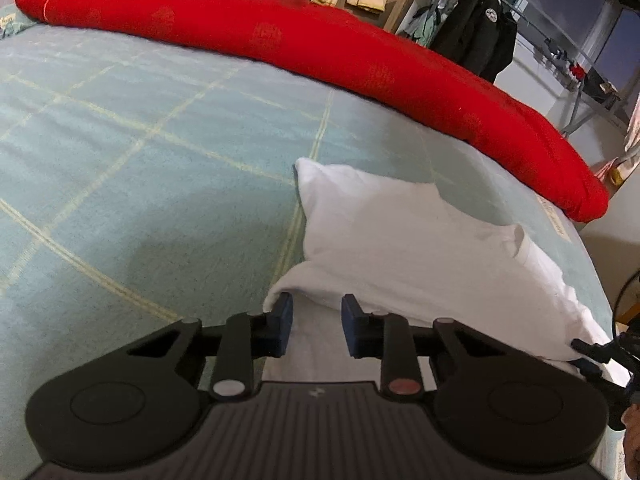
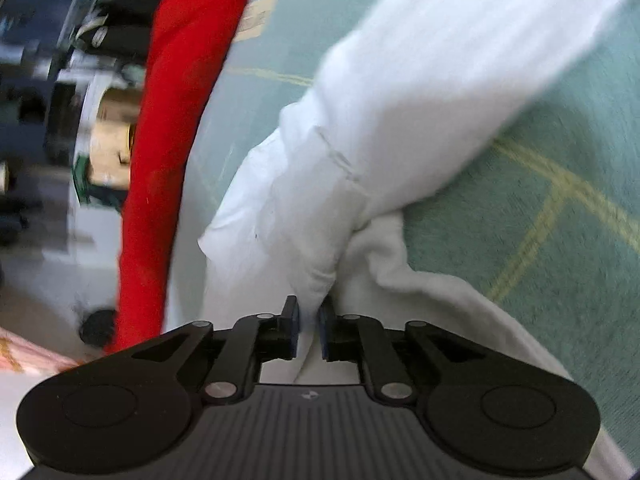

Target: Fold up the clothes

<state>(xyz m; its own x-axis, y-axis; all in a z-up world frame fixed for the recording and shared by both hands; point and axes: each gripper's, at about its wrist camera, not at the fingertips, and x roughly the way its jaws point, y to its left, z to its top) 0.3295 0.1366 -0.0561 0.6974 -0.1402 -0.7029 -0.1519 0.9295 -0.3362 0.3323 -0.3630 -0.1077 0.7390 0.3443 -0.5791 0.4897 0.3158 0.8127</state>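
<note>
A white garment lies crumpled on the green checked bed, near its edge, in front of a long red quilt; the right claw is clamped on a bunched fold of the cloth, its pads nearly together; the left claw stands partly apart over a near edge, cloth lying between the pads, not visibly pinched. To fold well, the left should probably bite a single hem layer before any lift; then both claws draw apart to pull the cloth taut; a bunched grip risks a lumpy crease.
</note>
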